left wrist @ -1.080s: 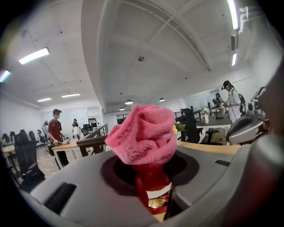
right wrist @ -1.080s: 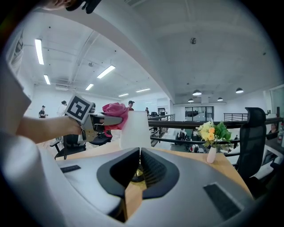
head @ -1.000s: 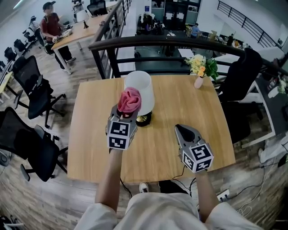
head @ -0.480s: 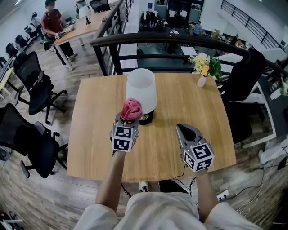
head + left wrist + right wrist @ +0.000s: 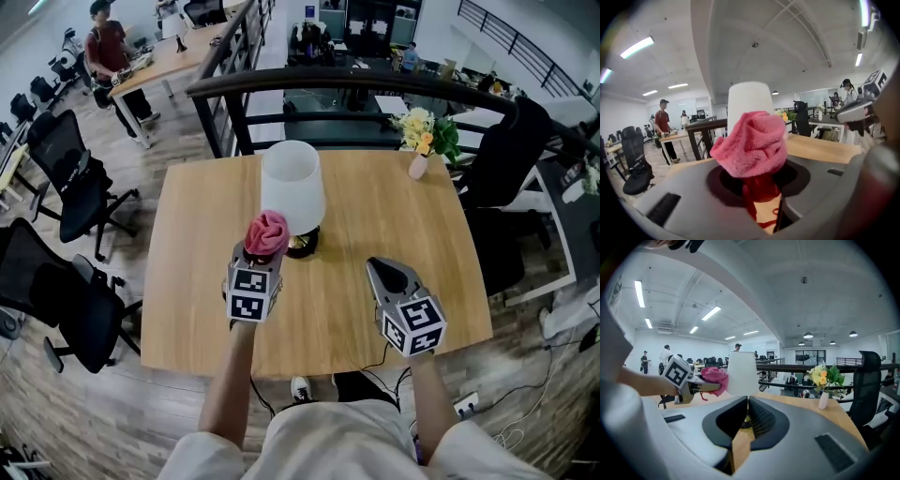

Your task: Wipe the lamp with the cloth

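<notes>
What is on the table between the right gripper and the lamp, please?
Nothing. In the head view, only bare wooden table lies between the right gripper and the lamp.

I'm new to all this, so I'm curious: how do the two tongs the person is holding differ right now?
The left tongs are clamped on a pink cloth; the right tongs are shut and empty. The left tongs sit close to the white lamp; the right tongs hang farther from it, over the table. Both point toward the far side of the table.
</notes>
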`<state>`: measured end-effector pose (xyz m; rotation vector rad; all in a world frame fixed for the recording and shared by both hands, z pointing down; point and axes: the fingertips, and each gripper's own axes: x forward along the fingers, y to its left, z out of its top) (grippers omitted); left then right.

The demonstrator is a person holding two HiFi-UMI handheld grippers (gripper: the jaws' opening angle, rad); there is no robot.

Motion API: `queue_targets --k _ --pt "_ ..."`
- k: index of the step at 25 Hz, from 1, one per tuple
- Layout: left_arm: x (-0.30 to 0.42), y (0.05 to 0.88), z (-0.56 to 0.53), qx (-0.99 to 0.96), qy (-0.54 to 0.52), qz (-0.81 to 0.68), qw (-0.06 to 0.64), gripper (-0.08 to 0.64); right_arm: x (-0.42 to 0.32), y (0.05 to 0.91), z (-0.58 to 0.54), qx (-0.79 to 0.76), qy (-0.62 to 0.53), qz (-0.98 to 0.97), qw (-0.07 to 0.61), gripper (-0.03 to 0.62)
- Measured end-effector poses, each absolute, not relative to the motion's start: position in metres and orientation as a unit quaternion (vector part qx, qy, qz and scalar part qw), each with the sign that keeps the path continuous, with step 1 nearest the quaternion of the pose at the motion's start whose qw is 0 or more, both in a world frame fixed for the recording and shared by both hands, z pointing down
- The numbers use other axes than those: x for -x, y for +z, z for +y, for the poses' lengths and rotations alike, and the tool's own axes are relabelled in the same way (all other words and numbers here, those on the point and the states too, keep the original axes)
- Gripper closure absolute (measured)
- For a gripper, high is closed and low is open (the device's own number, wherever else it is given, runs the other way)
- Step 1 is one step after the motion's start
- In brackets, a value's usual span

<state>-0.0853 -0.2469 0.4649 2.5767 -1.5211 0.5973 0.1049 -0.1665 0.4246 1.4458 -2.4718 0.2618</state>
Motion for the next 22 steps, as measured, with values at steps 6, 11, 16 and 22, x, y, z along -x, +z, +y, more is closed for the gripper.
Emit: queue_targets --k 6,11,16,22 --pt "0.076 0.349 -0.242 -0.844 0.139 -0.515 -0.055 0.382 -0.106 0.417 -0.164 -0.477 0.087 -0.867 0.114 0.561" --pt "0.049 0.306 -0.258 -0.822 0.147 -0.544 -0.087 0.382 -0.118 0.410 -0.176 -0.444 0.081 -0.886 0.110 0.561" --pt "0.023 0.322 -0.273 -0.806 0.157 -0.566 -0.075 0.382 -0.127 0.419 -0.193 -0.408 0.070 -0.902 0.119 0.561" --pt "0.024 0.337 -0.272 -0.776 0.142 -0.608 -0.090 0.380 -0.123 0.431 -0.219 -0.362 0.057 -0.923 0.119 0.561"
